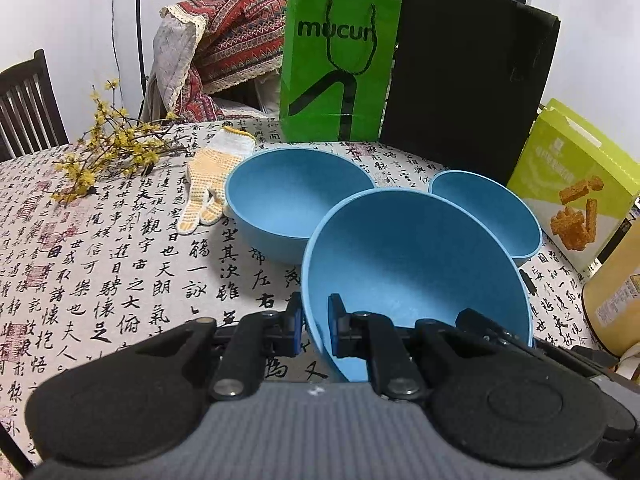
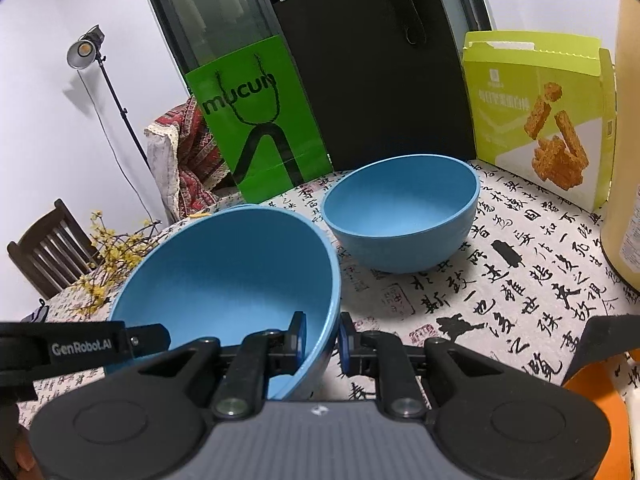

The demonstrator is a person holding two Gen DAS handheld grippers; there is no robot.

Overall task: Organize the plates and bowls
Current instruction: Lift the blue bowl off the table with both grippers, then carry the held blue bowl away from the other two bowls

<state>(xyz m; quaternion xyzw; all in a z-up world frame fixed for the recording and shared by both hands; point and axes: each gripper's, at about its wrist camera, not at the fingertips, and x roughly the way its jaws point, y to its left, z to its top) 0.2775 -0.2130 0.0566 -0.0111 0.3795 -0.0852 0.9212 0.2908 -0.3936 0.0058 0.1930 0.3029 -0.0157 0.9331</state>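
Note:
Three blue bowls are in the left wrist view. The nearest blue bowl (image 1: 416,264) is tilted and raised off the table, and both grippers hold it. My left gripper (image 1: 316,320) is shut on its left rim, one pad inside and one outside. My right gripper (image 2: 322,340) is shut on its right rim (image 2: 332,280) in the same way. The other gripper's body shows at the bowl's far side in each view. A second bowl (image 1: 300,200) stands behind on the left, and a third bowl (image 1: 492,216) (image 2: 400,216) stands upright on the right.
The table wears a calligraphy-print cloth (image 1: 120,280). A knitted glove (image 1: 208,184) and yellow flower twigs (image 1: 108,148) lie at the back left. A green paper bag (image 1: 336,64), a black bag (image 1: 468,88), a snack box (image 1: 572,188) and a yellow canister (image 2: 624,140) line the back and right.

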